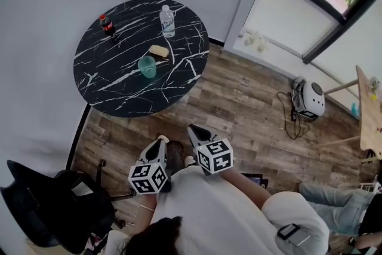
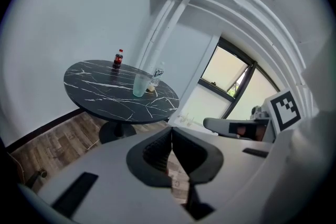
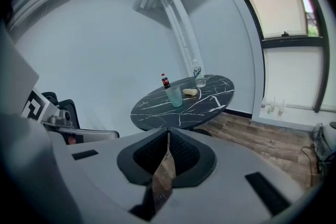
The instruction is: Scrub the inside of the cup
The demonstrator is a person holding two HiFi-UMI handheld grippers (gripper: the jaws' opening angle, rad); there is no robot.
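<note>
1. The left claw (image 2: 171, 132) is closed, its jaws pressed together with nothing between them.
2. The right claw (image 3: 168, 135) is closed too and holds nothing.
3. Both claws hang side by side in front of the person, over the wooden floor (image 1: 250, 107), pointing toward the surface (image 1: 116, 95) and well apart from it.
4. The cup (image 1: 147, 67), pale green and translucent, stands upright near the middle of the round, black, white-veined surface.
5. A yellowish sponge (image 1: 158, 51) lies just beside the cup, on its far side.
6. A clear water bottle (image 1: 168, 21) stands near the far edge, and a small red-capped cola bottle (image 1: 107, 25) stands toward the left edge.
7. A black chair (image 1: 51, 203) sits on the floor at the person's left.
</note>
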